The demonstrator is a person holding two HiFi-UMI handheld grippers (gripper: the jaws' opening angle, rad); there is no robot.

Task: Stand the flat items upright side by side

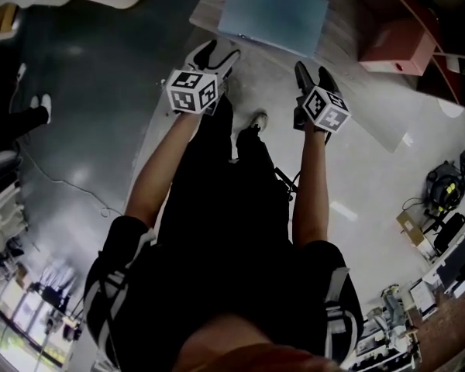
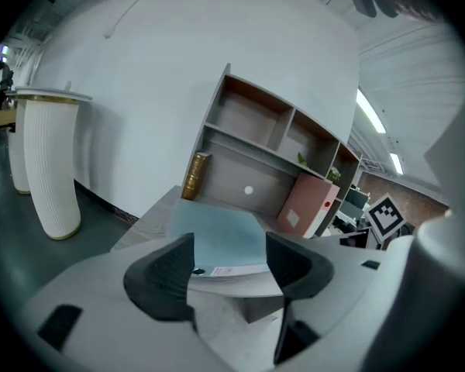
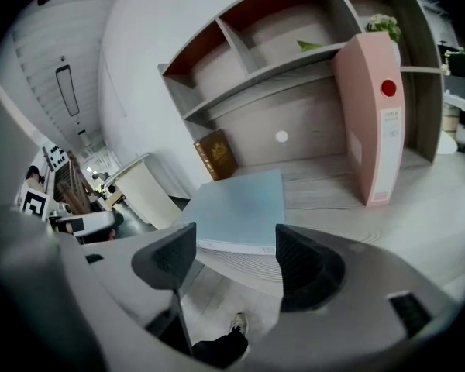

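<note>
Head view.
- Left tongs [image 1: 218,53] and right tongs [image 1: 314,74]: both held out in front of me, short of the counter [image 1: 349,91]. Neither touches anything.
- Blue folder [image 1: 273,14]: lying flat near the counter's front edge, toward its left corner.
- Pink binder [image 1: 399,45]: at the counter's back right, well apart from the blue folder.

Left gripper view.
- Left tongs: jaws spread and empty. The blue folder's near edge shows in the gap, but the pads are clear of it.
- Shelf unit [image 2: 248,126]: along the counter's back edge. A brown book [image 2: 195,177] stands at its left end, and the pink binder stands upright at its right.

Right gripper view.
- Right tongs: jaws apart, gripping nothing. The blue folder lies beyond them.

Handling, in my judgement.
- Blue folder: thick and stiff-covered, and it looks moderately heavy. The smooth cover is likely to slide under the pads.
- Hold: one set of tongs on each side edge near the front, then tip it up onto its spine.
- Placement: I would stand it just beside the pink binder.
</note>
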